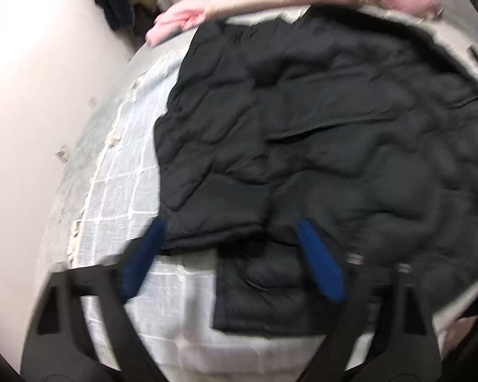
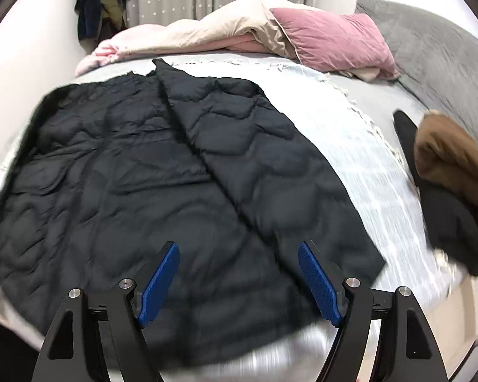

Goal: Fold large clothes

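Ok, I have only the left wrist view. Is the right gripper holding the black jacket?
Observer: No. The right gripper is open, with nothing between its fingers; the black jacket lies spread in front of it.
Operator: Is another garment on the bed?
Observer: Yes, a brown and black pile lies at the bed's right edge, apart from the jacket.
Operator: What is at the head of the bed?
Observer: A large grey pillow, right of a pink pillow.

Both the left gripper [image 1: 234, 259] and the right gripper [image 2: 239, 281] had jaws spread wide, nothing between them.
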`<state>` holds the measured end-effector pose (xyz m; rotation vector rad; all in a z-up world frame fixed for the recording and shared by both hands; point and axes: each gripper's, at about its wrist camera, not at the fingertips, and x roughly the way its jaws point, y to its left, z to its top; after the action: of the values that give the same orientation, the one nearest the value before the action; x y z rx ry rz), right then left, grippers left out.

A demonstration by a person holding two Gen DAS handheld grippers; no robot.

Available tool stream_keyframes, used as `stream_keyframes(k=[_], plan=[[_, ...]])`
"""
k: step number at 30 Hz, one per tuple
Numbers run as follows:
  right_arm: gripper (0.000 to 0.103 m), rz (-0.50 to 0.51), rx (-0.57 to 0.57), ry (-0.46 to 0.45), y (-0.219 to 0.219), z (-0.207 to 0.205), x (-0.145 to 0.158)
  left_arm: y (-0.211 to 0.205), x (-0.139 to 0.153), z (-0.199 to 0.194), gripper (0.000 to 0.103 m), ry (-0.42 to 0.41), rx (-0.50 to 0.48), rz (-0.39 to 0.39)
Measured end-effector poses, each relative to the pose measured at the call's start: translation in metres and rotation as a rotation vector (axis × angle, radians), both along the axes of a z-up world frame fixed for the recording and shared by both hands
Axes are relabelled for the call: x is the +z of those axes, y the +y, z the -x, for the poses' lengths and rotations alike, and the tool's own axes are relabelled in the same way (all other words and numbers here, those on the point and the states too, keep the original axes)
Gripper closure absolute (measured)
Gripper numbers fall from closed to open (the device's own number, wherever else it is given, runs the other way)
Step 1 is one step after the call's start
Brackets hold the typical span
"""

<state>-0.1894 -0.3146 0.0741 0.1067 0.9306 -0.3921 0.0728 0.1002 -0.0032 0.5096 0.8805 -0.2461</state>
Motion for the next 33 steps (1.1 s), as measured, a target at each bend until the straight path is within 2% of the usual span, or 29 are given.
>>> stream_keyframes(k=[1,3,4,5,7,9,12,16,19,22,25,26,27,28,29,30,31,33], plan=[[0.025,0.037,0.001,0.005,-0.002,-0.013,-0.006,0.001,-0.002,-0.005,0.053,0.004,0.010,-0.020],[0.026,0.109,-0.006,0.035,-0.008,-0.035,-0.022,0.005,0.004,-0.016,0.083,0.038,0.013,-0.002],[0.029,0.134,-0.018,0.058,-0.015,-0.045,-0.030,0.012,0.008,-0.019,0.087,0.048,0.022,0.011],[0.034,0.143,-0.029,0.078,-0.023,-0.053,-0.037,0.016,0.013,-0.024,0.089,0.044,0.034,0.017],[0.074,0.111,-0.024,0.088,-0.038,-0.062,-0.043,0.029,0.033,-0.035,0.091,-0.005,0.070,0.011],[0.089,0.082,-0.038,0.071,-0.054,-0.066,-0.035,0.040,0.051,-0.052,0.092,-0.070,0.112,-0.015],[0.093,0.159,-0.092,0.016,-0.079,-0.070,-0.006,0.057,0.070,-0.085,0.093,-0.127,0.184,-0.034],[0.095,0.249,-0.172,-0.030,-0.120,-0.088,0.035,0.082,0.093,-0.153,0.094,-0.175,0.324,-0.050],[0.095,0.290,-0.245,-0.031,-0.159,-0.112,0.061,0.096,0.110,-0.201,0.094,-0.231,0.438,-0.064],[0.095,0.326,-0.337,-0.029,-0.203,-0.144,0.082,0.114,0.129,-0.254,0.094,-0.308,0.597,-0.063],[0.094,0.388,-0.433,-0.028,-0.236,-0.165,0.094,0.121,0.139,-0.277,0.087,-0.354,0.677,-0.058],[0.094,0.414,-0.483,-0.019,-0.247,-0.168,0.096,0.122,0.142,-0.280,0.076,-0.370,0.695,-0.037],[0.091,0.421,-0.517,-0.015,-0.254,-0.166,0.097,0.123,0.142,-0.278,0.055,-0.380,0.705,-0.020],[0.082,0.409,-0.547,-0.021,-0.258,-0.164,0.097,0.121,0.142,-0.275,0.041,-0.385,0.700,0.009],[0.076,0.374,-0.554,-0.037,-0.260,-0.161,0.097,0.117,0.138,-0.270,0.022,-0.382,0.667,0.046],[0.053,0.326,-0.542,-0.061,-0.261,-0.157,0.095,0.111,0.135,-0.266,0.019,-0.376,0.628,0.069],[0.034,0.296,-0.524,-0.079,-0.260,-0.155,0.093,0.103,0.127,-0.263,0.019,-0.361,0.572,0.076],[0.029,0.283,-0.479,-0.102,-0.251,-0.154,0.089,0.080,0.109,-0.266,0.019,-0.308,0.480,0.035]])
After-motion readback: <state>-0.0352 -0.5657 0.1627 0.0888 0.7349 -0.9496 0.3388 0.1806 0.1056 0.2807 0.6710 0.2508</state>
